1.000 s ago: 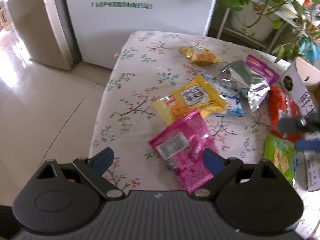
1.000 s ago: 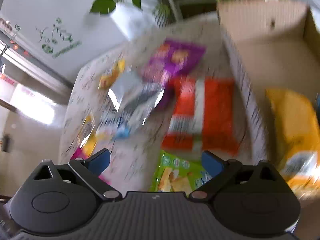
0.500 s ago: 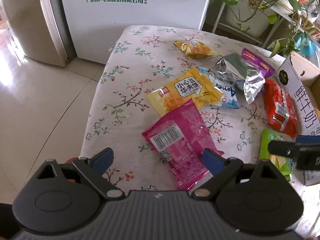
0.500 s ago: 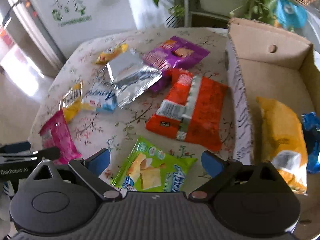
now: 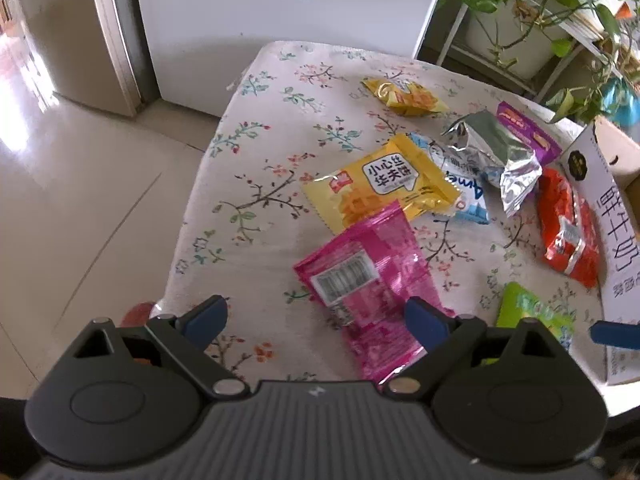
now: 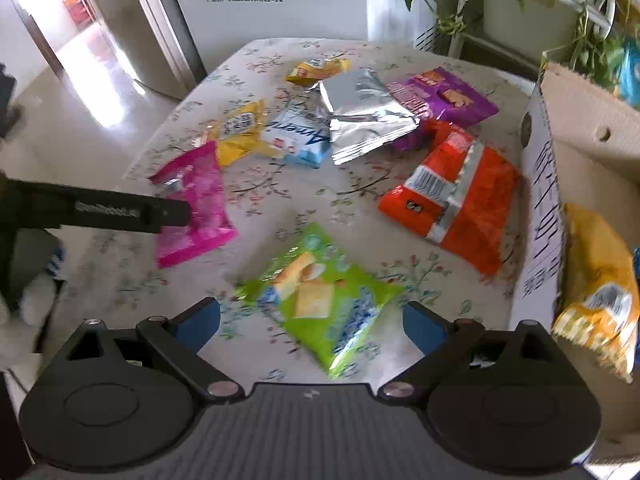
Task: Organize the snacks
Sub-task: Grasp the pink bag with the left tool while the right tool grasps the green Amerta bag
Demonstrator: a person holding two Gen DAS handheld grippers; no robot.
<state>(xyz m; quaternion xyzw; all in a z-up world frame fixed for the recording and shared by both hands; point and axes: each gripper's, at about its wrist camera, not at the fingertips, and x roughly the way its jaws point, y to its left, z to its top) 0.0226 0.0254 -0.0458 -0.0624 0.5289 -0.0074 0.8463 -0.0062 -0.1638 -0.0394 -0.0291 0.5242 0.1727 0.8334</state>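
Floral-clothed counter [image 6: 280,56] holds scattered snacks; both grippers' fingers are apart and empty, right gripper [image 6: 311,316] over a crinkly green foil cracker packet [image 6: 320,296] near the front edge, which could slide away.

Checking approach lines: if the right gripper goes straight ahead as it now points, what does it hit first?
Most likely the green snack packet, lying flat on the floral tablecloth between the open fingers of the right gripper. Height above it is unclear from this view.
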